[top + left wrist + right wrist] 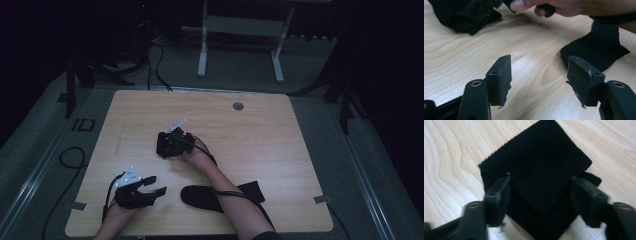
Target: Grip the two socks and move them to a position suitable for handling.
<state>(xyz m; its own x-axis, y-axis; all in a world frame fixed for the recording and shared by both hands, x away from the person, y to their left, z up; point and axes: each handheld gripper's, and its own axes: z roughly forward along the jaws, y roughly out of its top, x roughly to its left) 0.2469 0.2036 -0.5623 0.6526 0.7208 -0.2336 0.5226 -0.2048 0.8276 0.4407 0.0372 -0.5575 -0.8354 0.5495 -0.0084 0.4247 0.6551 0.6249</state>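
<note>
Meanwhile, right gripper [540, 195] hovered spread over a folded black cloth [536, 170]; left gripper [539, 77] gaped above bare table [474, 50], nothing pinched.

Light wooden table [260, 135] with rounded corners and 1 round grey grommet [238, 106] near its far edge. Grey carpeted floor [30, 150] surrounds it. A white 2-legged frame [240, 30] stands beyond, with black cables [155, 65] trailing across the floor at far left.
</note>
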